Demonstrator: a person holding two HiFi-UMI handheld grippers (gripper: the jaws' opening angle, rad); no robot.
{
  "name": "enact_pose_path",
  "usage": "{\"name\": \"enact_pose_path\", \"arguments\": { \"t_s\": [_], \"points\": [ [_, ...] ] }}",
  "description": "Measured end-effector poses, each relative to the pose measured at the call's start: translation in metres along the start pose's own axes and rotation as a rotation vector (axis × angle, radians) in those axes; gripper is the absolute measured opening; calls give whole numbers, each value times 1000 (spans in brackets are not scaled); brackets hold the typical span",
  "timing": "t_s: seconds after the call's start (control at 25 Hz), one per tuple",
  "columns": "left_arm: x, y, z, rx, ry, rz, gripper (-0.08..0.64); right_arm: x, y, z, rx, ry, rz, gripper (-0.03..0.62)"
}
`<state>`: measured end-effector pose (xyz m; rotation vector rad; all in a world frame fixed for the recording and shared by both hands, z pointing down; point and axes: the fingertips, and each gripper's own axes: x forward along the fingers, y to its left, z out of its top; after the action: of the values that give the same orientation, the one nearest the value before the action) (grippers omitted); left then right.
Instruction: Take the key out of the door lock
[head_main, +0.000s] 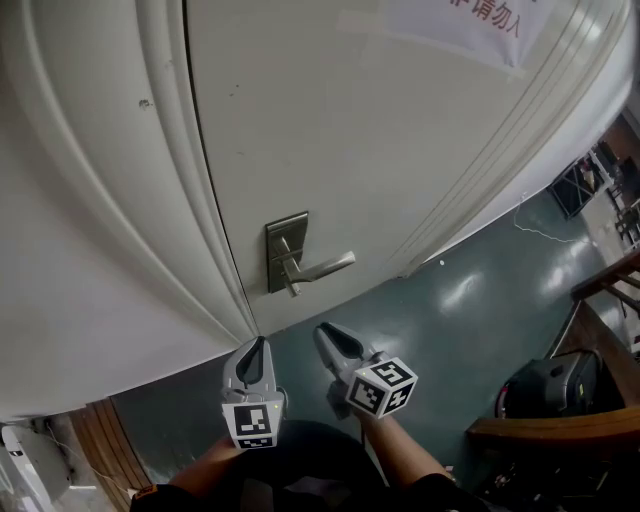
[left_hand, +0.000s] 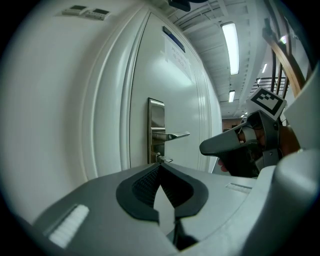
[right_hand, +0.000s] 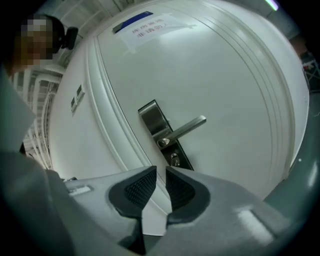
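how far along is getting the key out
Done: nothing; the key sits in the lock below the handle. In hand: the right gripper points at it, fingers slightly apart, empty, short of the door. To do: reach in, grip the key, pull it out.

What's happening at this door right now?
A person holds two grippers in front of a white door. The key sits in the lock plate below the lever handle, untouched. The right gripper is aimed toward it, jaws slightly apart with nothing between them. The left gripper hangs beside it, jaws together and empty.
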<state>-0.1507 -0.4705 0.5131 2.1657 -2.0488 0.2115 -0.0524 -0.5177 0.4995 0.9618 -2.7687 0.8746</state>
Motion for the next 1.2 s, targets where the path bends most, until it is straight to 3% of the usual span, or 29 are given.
{"name": "enact_pose_path", "arguments": {
  "t_s": [0.08, 0.48, 0.68, 0.88, 1.2],
  "points": [
    [9, 8, -2, 2, 2, -5, 18, 15, -2, 0, 56, 7, 24, 55],
    [30, 27, -15, 6, 31, 2, 29, 66, -26, -16, 370, 71, 113, 104],
    [31, 33, -19, 7, 47, 40, 29, 85, -26, -17, 581, 67, 235, 117],
    [31, 38, -18, 7, 53, 77, 29, 99, -27, -12, 662, 54, 308, 117],
    [26, 47, -19, -2, 61, 110, 24, 116, -37, -5, 782, 6, 321, 109]
  ]
}}
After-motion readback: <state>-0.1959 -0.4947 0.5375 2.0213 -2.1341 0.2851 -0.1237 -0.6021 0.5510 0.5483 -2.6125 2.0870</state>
